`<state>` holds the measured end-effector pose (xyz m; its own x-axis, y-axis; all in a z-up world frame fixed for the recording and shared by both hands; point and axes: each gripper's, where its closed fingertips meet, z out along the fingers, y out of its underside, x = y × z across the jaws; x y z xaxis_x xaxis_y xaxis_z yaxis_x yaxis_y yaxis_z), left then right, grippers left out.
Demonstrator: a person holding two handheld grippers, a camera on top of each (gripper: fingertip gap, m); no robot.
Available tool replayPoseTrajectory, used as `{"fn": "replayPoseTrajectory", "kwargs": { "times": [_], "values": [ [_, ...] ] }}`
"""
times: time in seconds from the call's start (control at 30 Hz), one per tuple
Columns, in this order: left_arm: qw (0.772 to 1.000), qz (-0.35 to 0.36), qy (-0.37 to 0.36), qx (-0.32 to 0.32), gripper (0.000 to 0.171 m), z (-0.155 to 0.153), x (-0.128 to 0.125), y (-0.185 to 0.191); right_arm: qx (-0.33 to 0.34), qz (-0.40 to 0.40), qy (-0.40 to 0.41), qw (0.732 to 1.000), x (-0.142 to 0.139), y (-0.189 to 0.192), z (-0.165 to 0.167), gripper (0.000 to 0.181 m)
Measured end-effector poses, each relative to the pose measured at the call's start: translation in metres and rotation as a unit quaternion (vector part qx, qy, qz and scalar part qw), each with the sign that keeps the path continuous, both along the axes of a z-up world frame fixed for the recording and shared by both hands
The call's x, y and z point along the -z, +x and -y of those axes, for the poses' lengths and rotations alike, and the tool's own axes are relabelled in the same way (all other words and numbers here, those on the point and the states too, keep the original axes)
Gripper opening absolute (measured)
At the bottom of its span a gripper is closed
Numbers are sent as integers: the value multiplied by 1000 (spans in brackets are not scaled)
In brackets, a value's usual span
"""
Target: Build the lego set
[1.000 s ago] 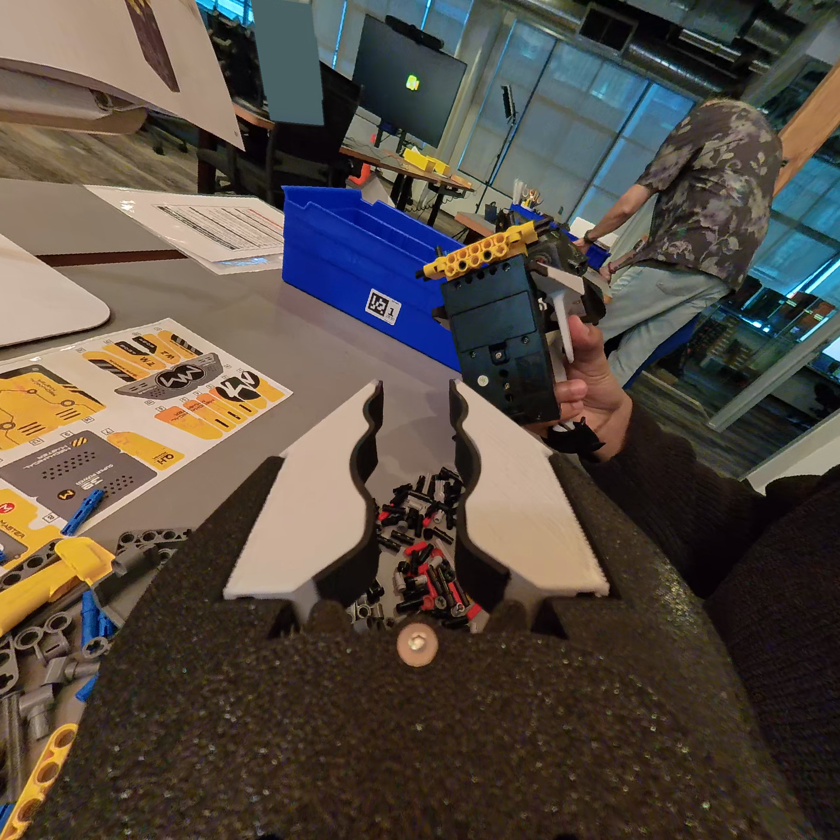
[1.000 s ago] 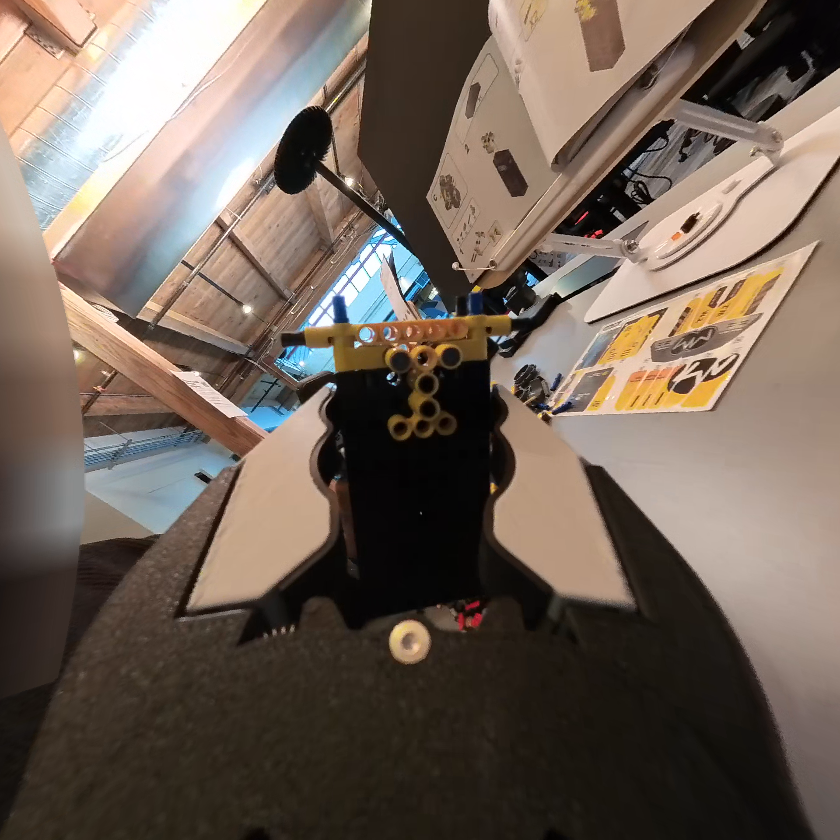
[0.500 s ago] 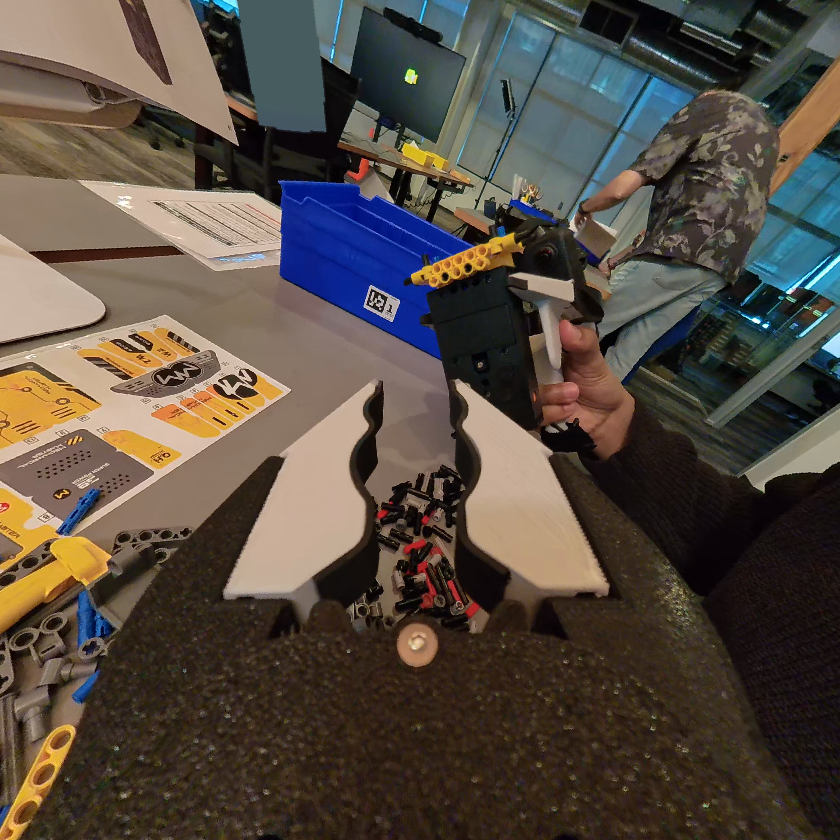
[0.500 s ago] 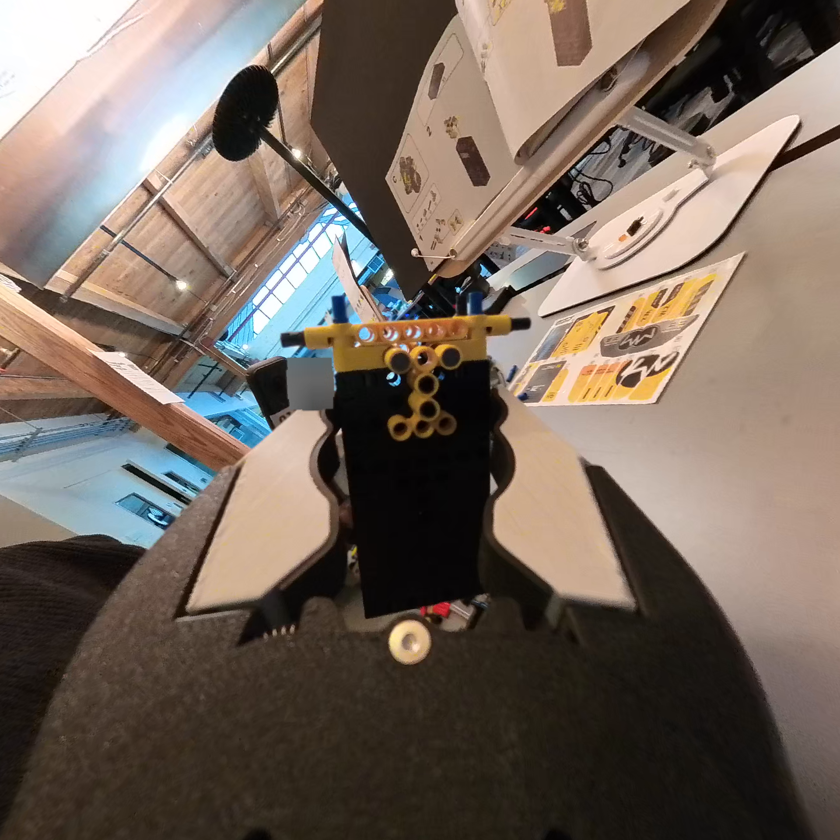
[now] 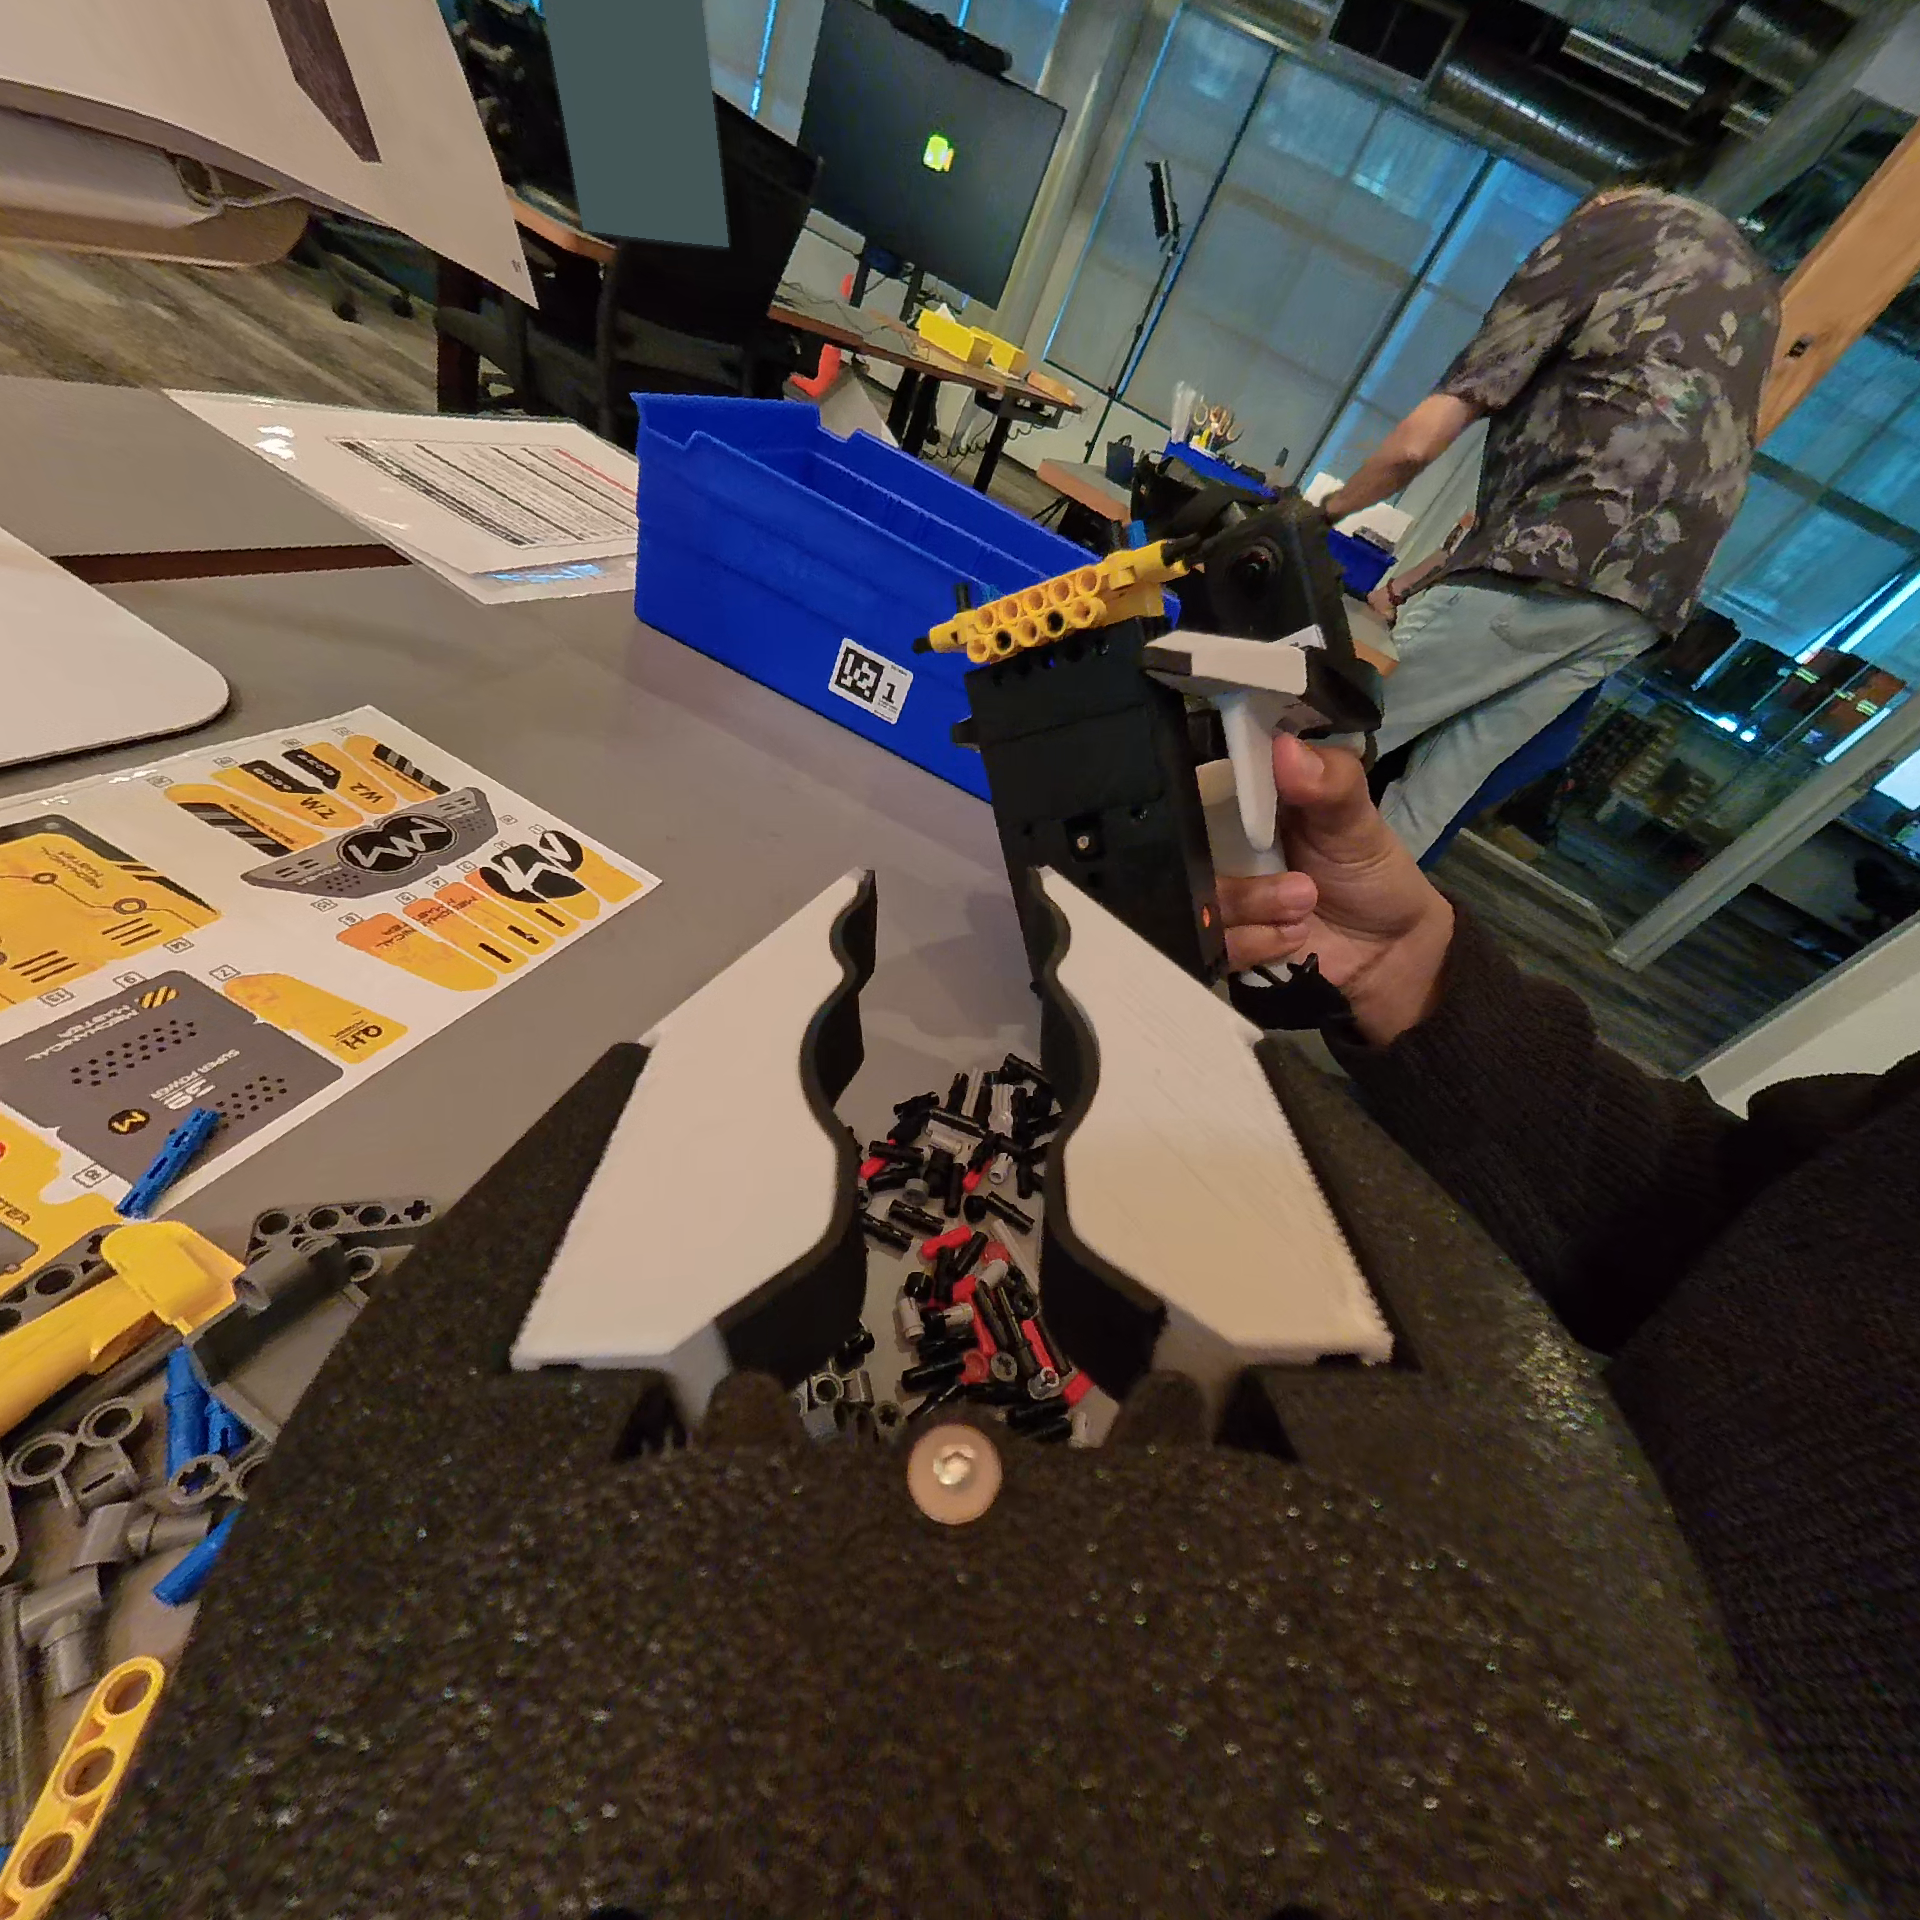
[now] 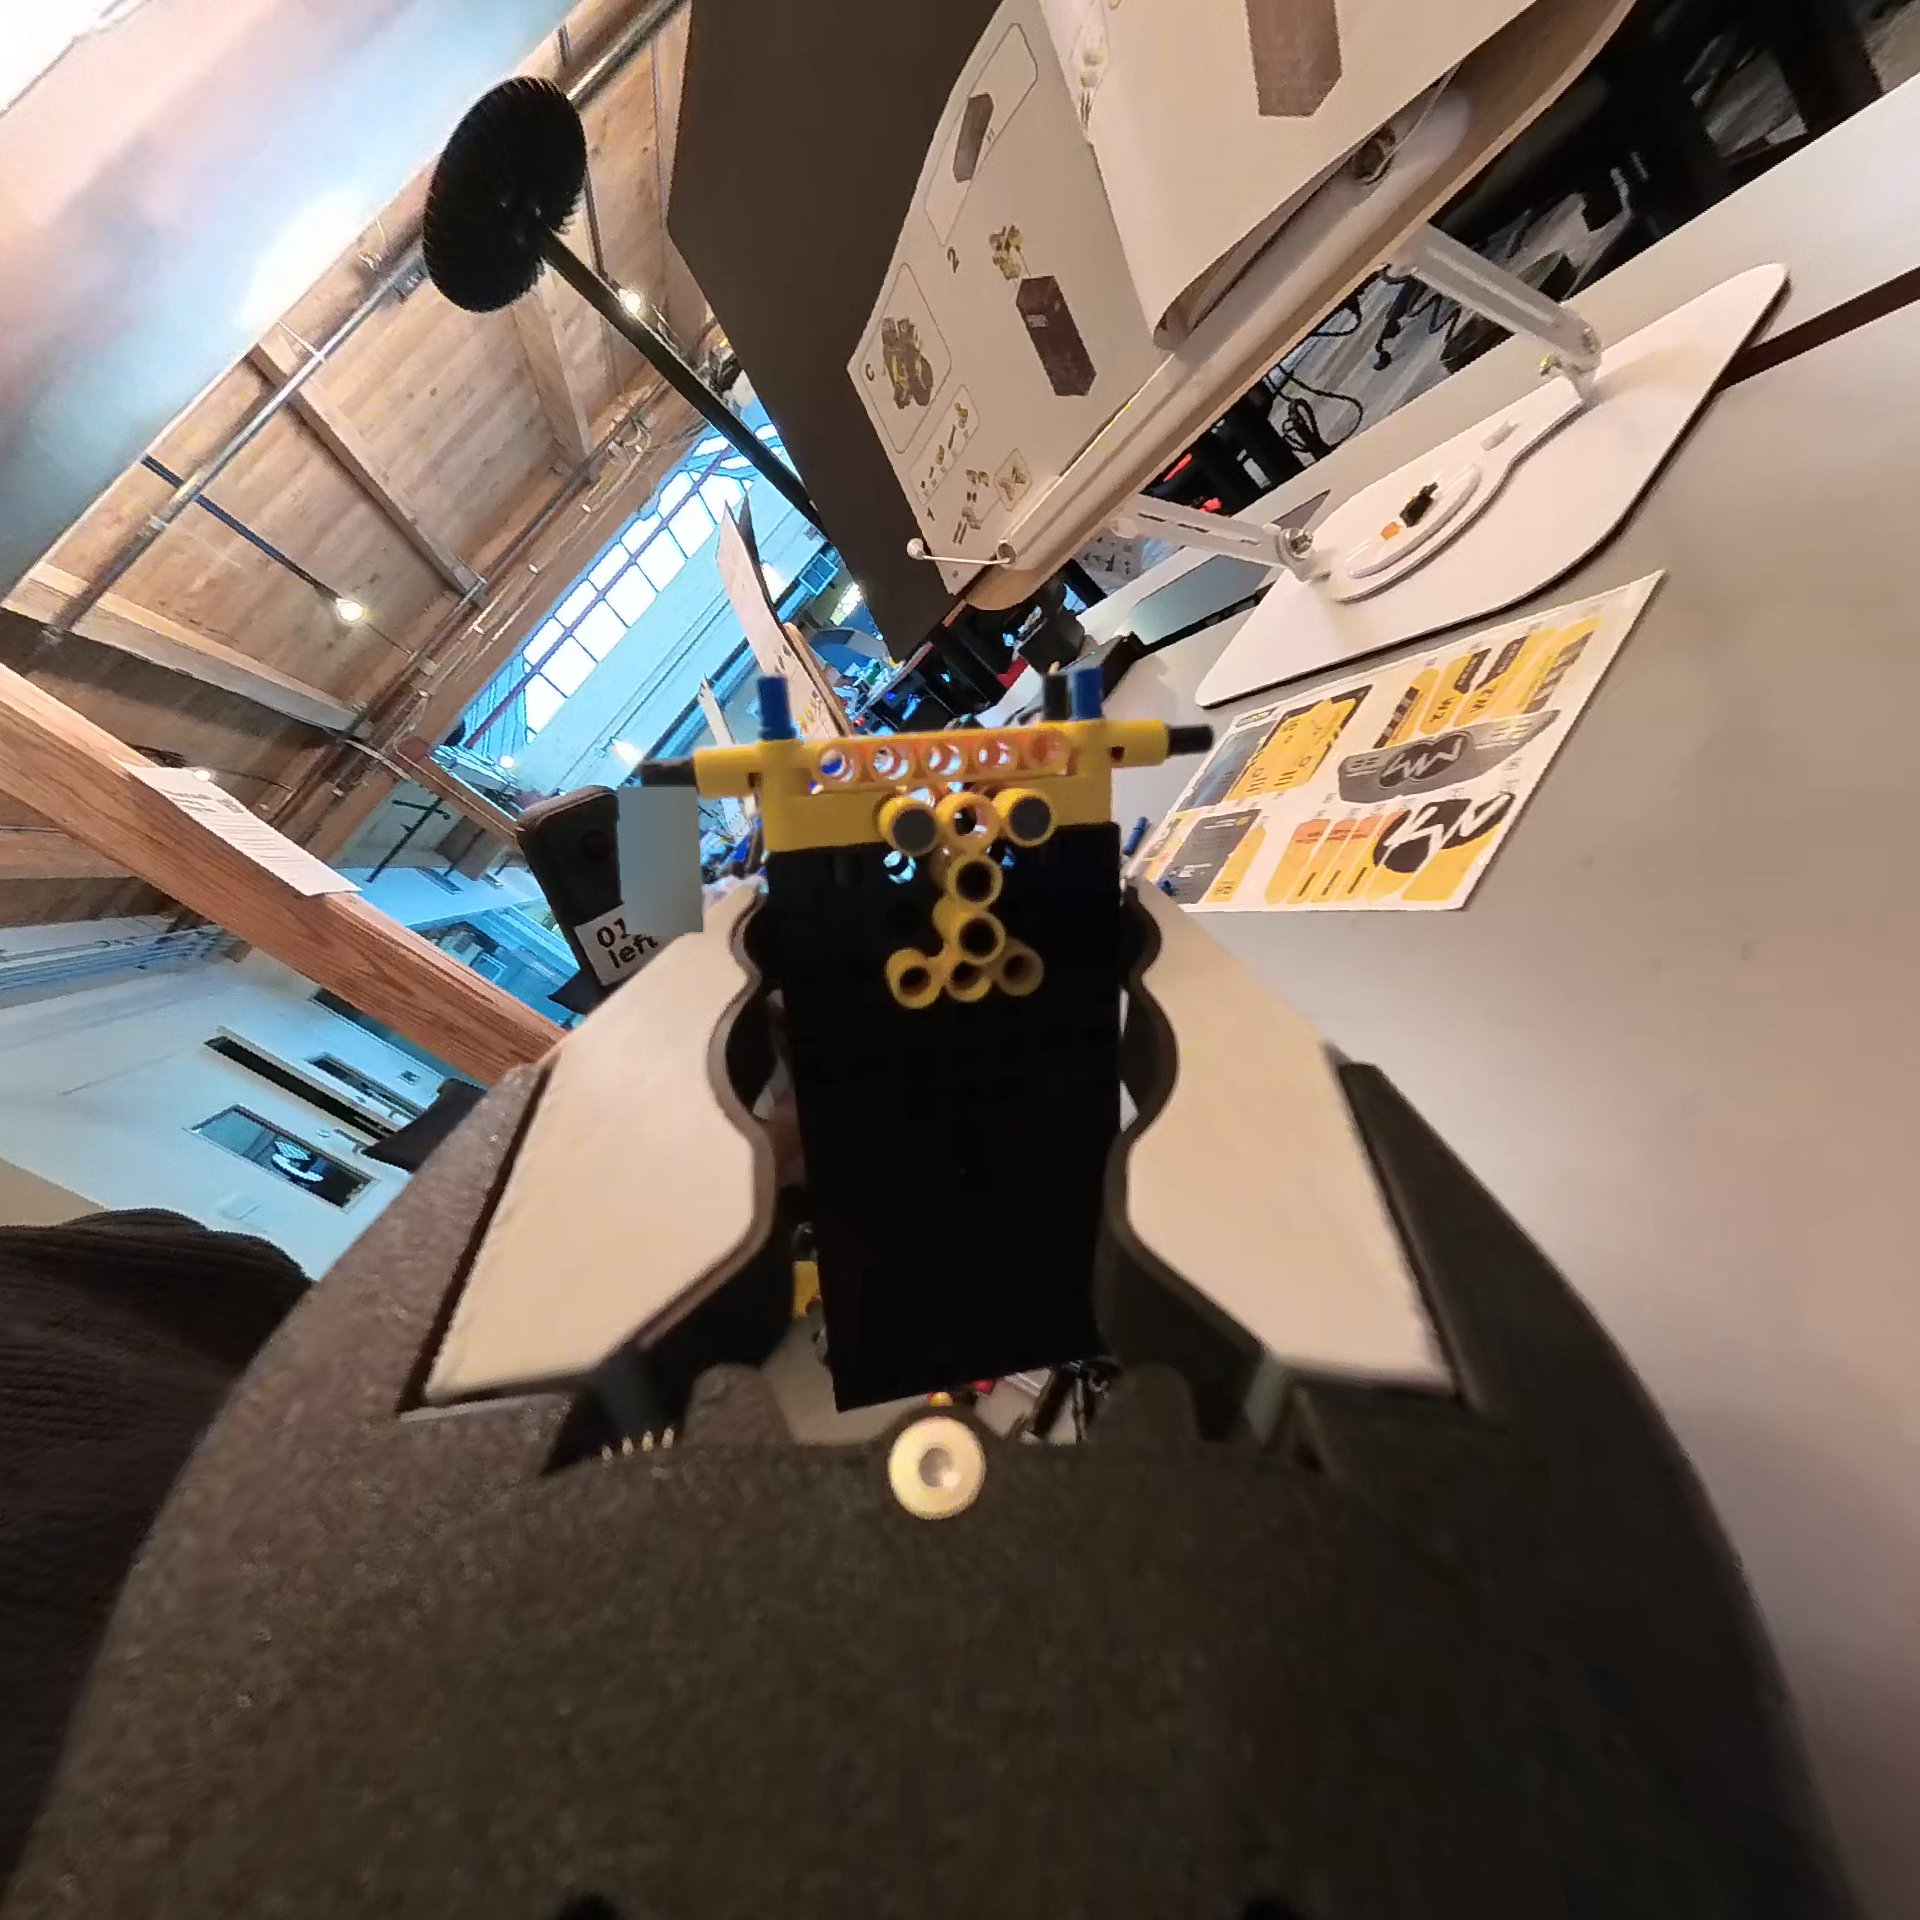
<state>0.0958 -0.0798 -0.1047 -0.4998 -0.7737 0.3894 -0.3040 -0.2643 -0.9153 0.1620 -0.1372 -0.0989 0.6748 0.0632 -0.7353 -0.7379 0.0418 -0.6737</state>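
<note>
My right gripper (image 6: 940, 945) is shut on a black block (image 6: 961, 1122) with yellow beams (image 6: 935, 774) and blue pins fixed at its top. It holds the block upright in the air above the grey table. The same block (image 5: 1091, 790) and the hand holding that gripper (image 5: 1340, 883) show in the left wrist view, just beyond my right finger. My left gripper (image 5: 951, 904) is open and empty, low over a heap of small black, red and grey pins (image 5: 966, 1226) on the table.
A yellow and grey sticker sheet (image 5: 312, 914) lies left, also in the right wrist view (image 6: 1392, 769). Loose grey, yellow and blue parts (image 5: 114, 1382) lie at lower left. A blue bin (image 5: 790, 561) stands behind. A booklet stand (image 6: 1455, 499) and a person (image 5: 1600, 416) are farther off. Spacing between my two grippers at the tips: around 10 cm.
The right gripper has moved the black block lower and nearer to my left gripper and tilted it. The left gripper has stayed open over the pins.
</note>
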Motion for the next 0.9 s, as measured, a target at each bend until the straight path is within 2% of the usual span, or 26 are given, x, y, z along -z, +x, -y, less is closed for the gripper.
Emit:
{"fn": "replayPoseTrajectory", "kwargs": {
  "times": [0.23, 0.5, 0.9],
  "values": [
    [1000, -2, 1, 1, 28, 1, 1, 0, 34, 74, -61, 995, 11, 3, -2, 65],
    [1000, -5, 2, 1, 28, 1, 3, 1, 72, 197, -142, 967, 24, 4, -6, 65],
    [1000, -11, 3, 3, 29, 2, 7, 2, 84, 248, -148, 954, 18, 2, -6, 65]
  ]
}}
